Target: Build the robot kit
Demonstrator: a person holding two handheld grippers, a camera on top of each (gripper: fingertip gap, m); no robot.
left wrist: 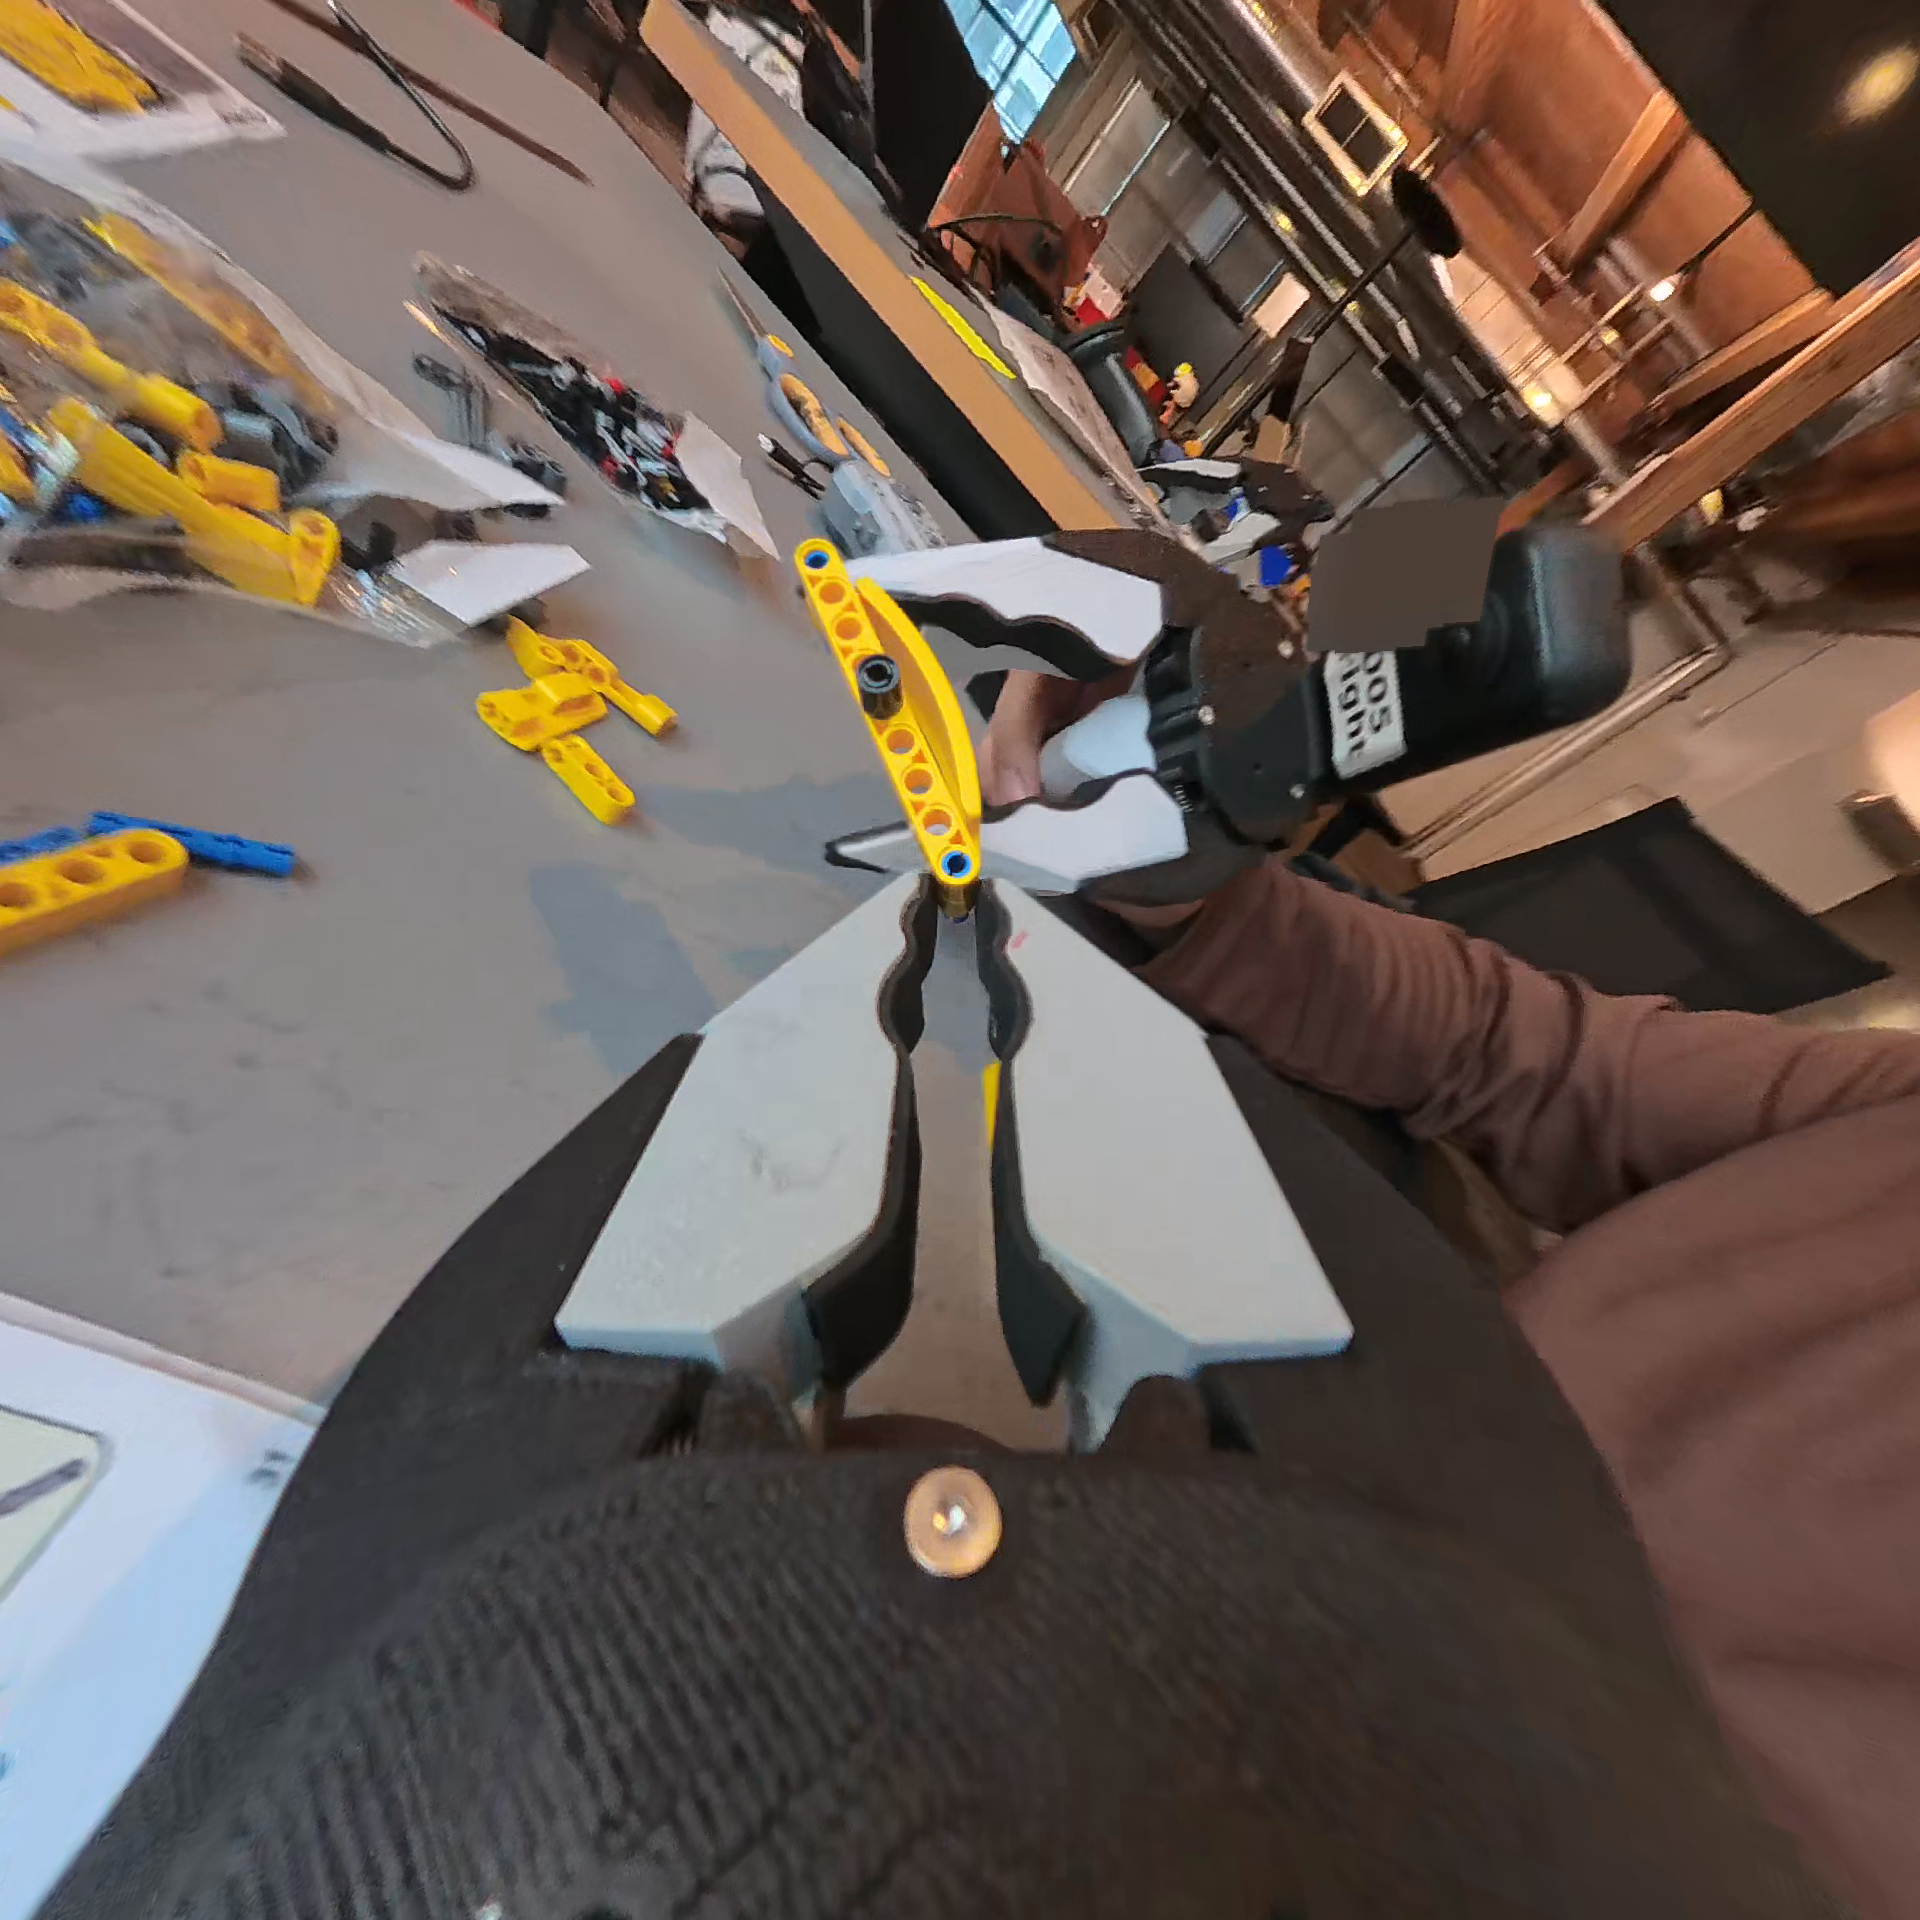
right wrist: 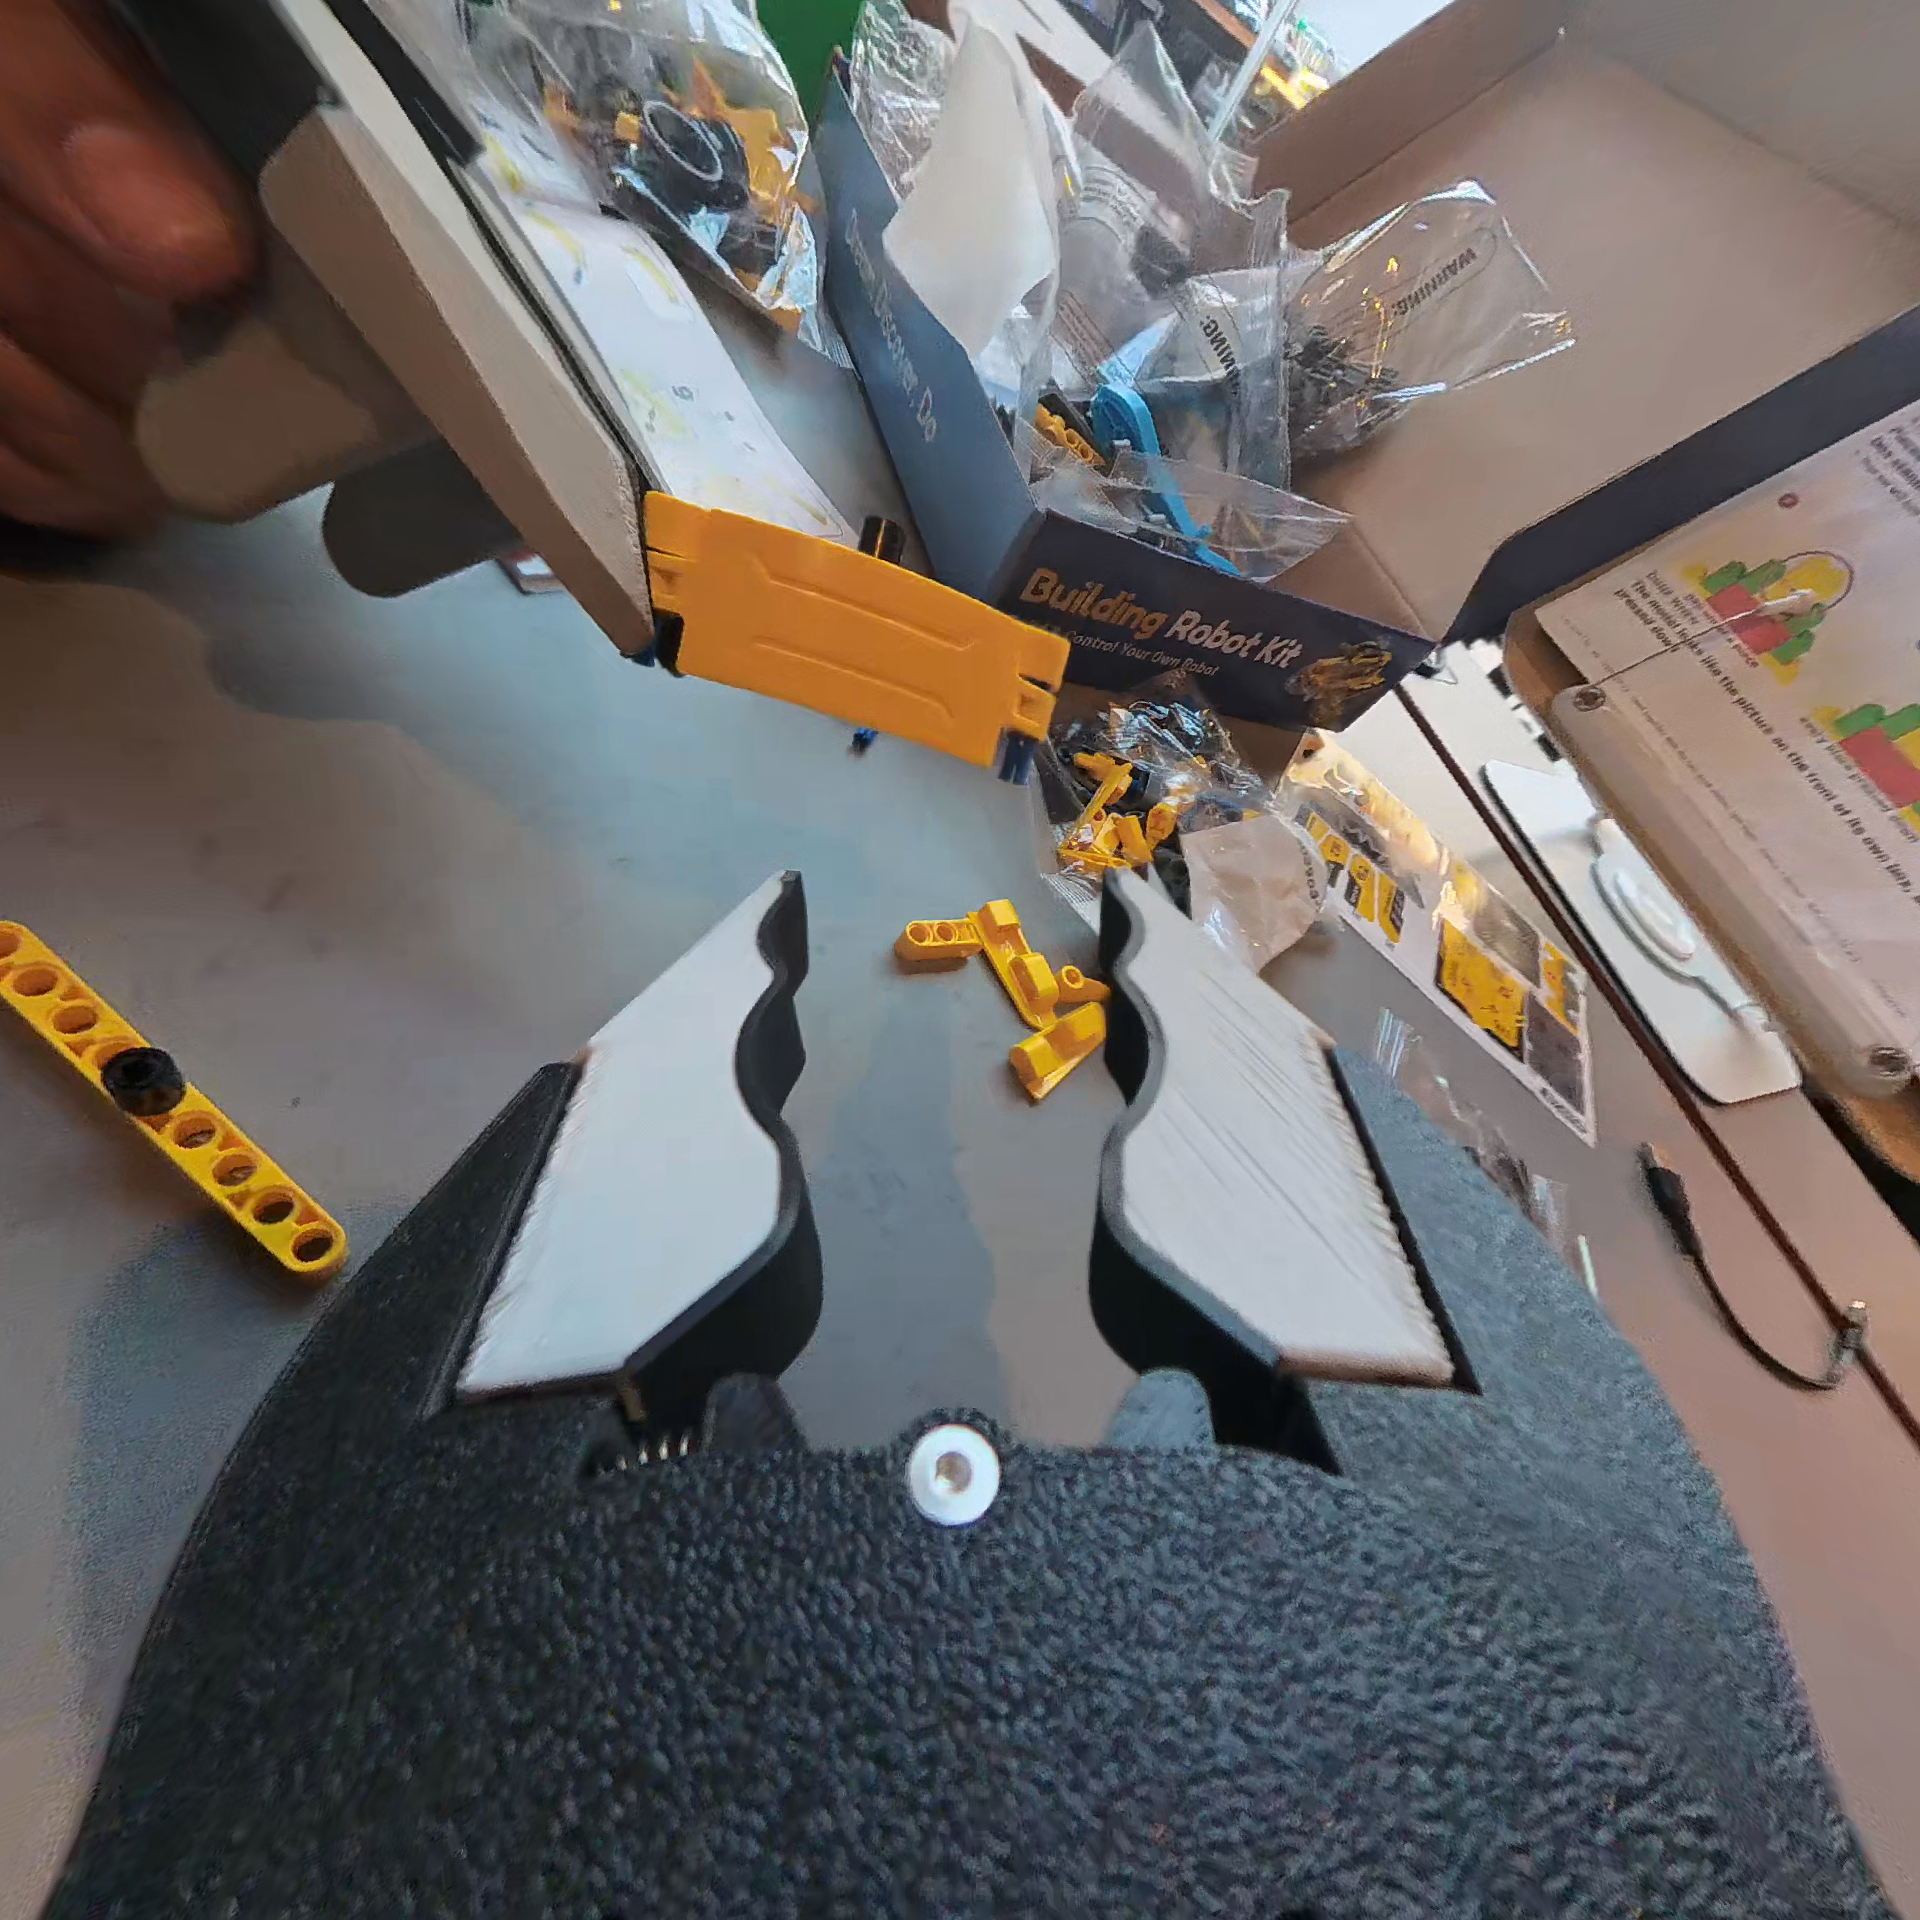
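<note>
My left gripper [left wrist: 951,904] is shut on the lower end of a yellow panel assembly [left wrist: 914,717], a curved panel joined to a holed beam with blue pins at its ends and a black bush. It holds the assembly upright above the grey table [left wrist: 364,1039]. In the right wrist view the panel [right wrist: 852,634] sticks out from the left gripper's finger [right wrist: 488,343]. My right gripper [right wrist: 951,935] is open and empty, low over the table. In the left wrist view the right gripper [left wrist: 862,717] sits just behind the assembly, jaws spread wide.
Small yellow connectors [right wrist: 1018,987] lie just ahead of the right gripper. A loose yellow beam with a black pin [right wrist: 166,1101] lies to its left. Bags of parts [left wrist: 156,416], a dark kit box [right wrist: 1195,623], instruction sheets [right wrist: 1455,935], a cable [right wrist: 1714,1278] and blue pieces [left wrist: 197,842] crowd the table.
</note>
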